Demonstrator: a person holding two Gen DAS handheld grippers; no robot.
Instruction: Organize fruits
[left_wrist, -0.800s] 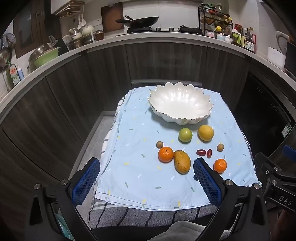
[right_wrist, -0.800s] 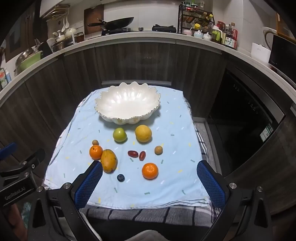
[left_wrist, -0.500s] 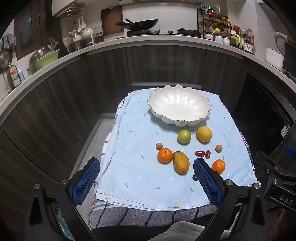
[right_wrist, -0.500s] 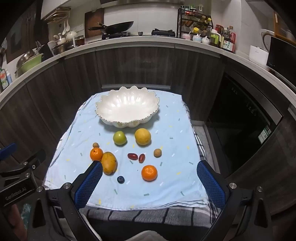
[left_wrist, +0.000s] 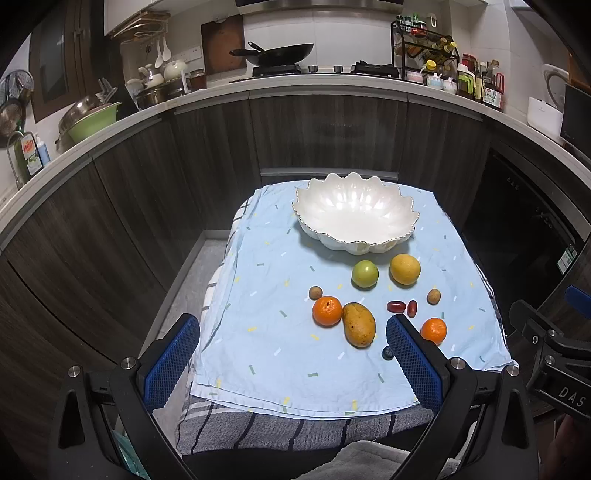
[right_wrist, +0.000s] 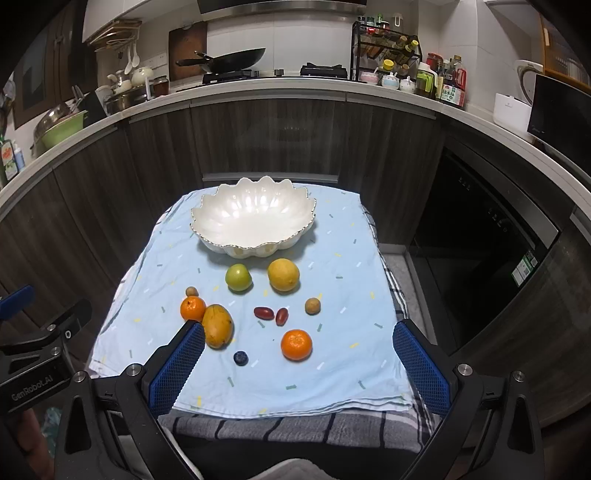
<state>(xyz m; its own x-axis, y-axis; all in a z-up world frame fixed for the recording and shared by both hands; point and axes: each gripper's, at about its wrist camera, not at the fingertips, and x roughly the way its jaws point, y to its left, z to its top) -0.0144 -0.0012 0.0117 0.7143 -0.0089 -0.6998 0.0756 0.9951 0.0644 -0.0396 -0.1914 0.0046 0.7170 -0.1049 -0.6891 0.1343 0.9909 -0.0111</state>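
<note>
A white scalloped bowl (right_wrist: 255, 218) with a thin gilt rim stands empty at the far end of a pale blue cloth (right_wrist: 332, 280) strewn with small coloured dashes, which covers a low bench over a grey striped towel (right_wrist: 295, 428). The fruits lie loose on the cloth in front of the bowl: a green apple (right_wrist: 238, 277) and a yellow lemon (right_wrist: 283, 274) side by side just before it; nearer, a mandarin (right_wrist: 192, 308) touching a yellow-orange mango (right_wrist: 218, 325), with a small brown longan (right_wrist: 191, 291) just behind the mandarin; two dark red jujubes (right_wrist: 270, 314) close together in the middle; a second longan (right_wrist: 312, 306) to their right; a second mandarin (right_wrist: 296, 344) nearer still; and a blueberry (right_wrist: 240, 357) between it and the mango.

The left gripper (left_wrist: 291, 363) and the right gripper (right_wrist: 297, 365) both hover at the near edge of the bench, their blue-padded fingers spread wide apart with nothing between them.

Against the frames from a moment ago, the bowl and fruits sit lower in both views and more of the kitchen wall shows above the counter; the fruits lie in the same arrangement.

In the right wrist view the left gripper's body reads "GenRobot.AI" (right_wrist: 31, 387); in the left wrist view the right gripper's body shows the letters "DAS" (left_wrist: 570, 395). Labels on the bottles on the kitchen counter are too small to read
</note>
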